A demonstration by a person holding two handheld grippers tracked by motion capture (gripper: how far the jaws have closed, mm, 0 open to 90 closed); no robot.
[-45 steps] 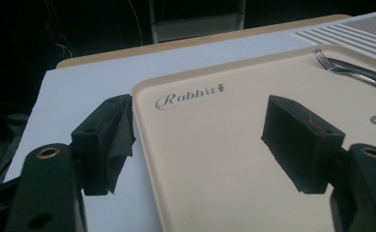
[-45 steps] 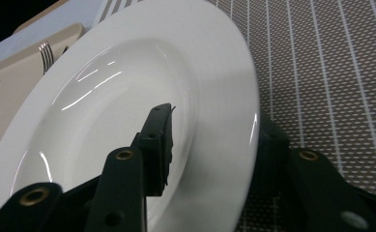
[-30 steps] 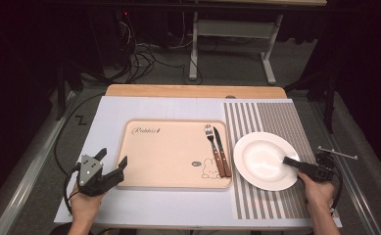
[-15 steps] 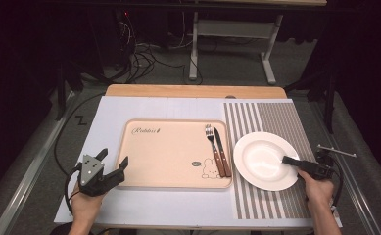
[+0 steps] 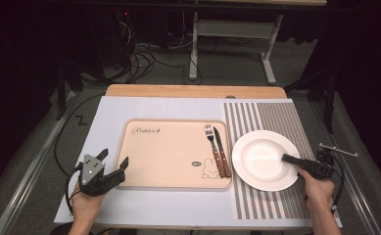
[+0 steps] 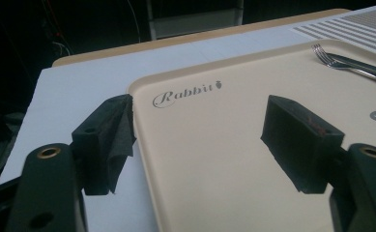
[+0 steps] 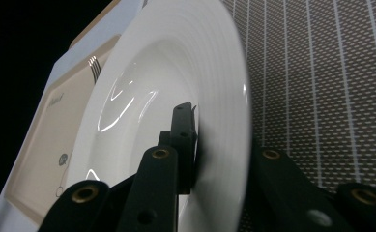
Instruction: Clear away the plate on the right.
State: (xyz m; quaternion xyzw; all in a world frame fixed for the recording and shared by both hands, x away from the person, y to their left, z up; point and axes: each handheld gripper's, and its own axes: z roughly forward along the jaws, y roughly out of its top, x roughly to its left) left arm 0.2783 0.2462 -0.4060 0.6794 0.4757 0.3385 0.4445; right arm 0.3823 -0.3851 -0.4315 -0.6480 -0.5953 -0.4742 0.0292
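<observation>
As seen from the high view, my left claw (image 5: 113,165) sits at the near left of the tabletop (image 5: 110,113), jaws spread wide and gripping nothing; in the left gripper view one jaw stands just off the left edge of the tray (image 6: 234,145) and the other over its surface. Moving right, the beige tray (image 5: 173,152) lies flat on the white mat (image 5: 105,122), with a fork (image 5: 212,147) and a knife (image 5: 221,149) side by side along its right end, wooden handles toward me. Beside the tray, on the striped placemat (image 5: 271,115), rests the white plate (image 5: 256,154). At the far right, my right claw (image 5: 292,159) has just been closing on the plate's near right rim; in the right gripper view one jaw lies over the plate (image 7: 176,96) and the other beneath its rim, and I read the claw (image 7: 219,159) as clamped on the plate.
</observation>
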